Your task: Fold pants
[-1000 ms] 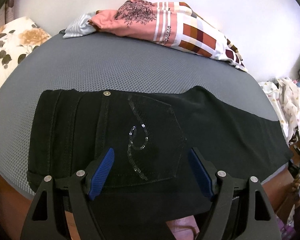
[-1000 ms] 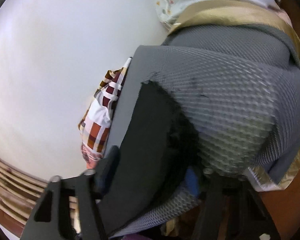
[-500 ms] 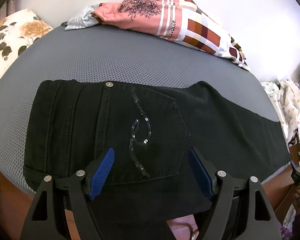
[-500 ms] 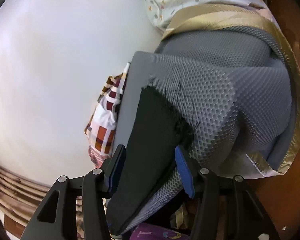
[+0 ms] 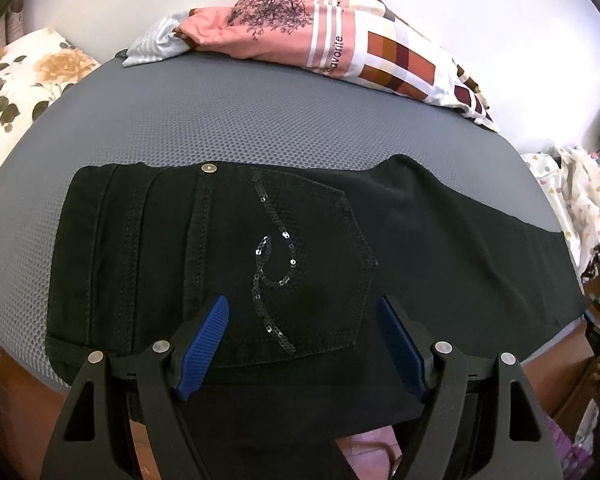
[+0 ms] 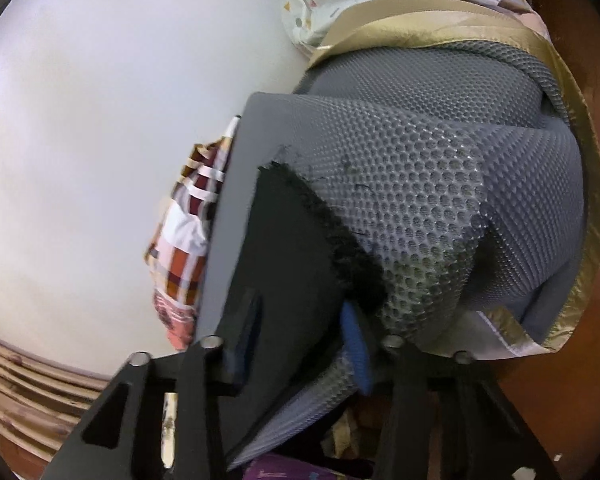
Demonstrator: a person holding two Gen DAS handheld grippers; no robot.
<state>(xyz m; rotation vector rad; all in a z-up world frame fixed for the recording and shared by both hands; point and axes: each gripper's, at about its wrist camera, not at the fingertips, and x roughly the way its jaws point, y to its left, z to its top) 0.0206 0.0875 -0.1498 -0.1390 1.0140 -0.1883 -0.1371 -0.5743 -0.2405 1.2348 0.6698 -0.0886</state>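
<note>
Black pants lie flat across a grey mesh mat, waist at the left, sequined back pocket up, leg running off to the right. My left gripper hovers open over the pocket's near edge, its blue pads apart and holding nothing. In the right wrist view, the frayed leg end rests at the mat's edge. My right gripper is closing there. The black fabric fills the gap between its pads, and some grey mesh is caught beside it.
A heap of pink and checked clothes lies at the mat's far edge. A floral pillow is at the left. Dotted white cloth hangs at the right. Gold-trimmed fabric borders the mat's end. A white wall stands behind.
The right gripper's pads have drawn closer together around the pants' leg end. The left gripper and the waist end look the same.
</note>
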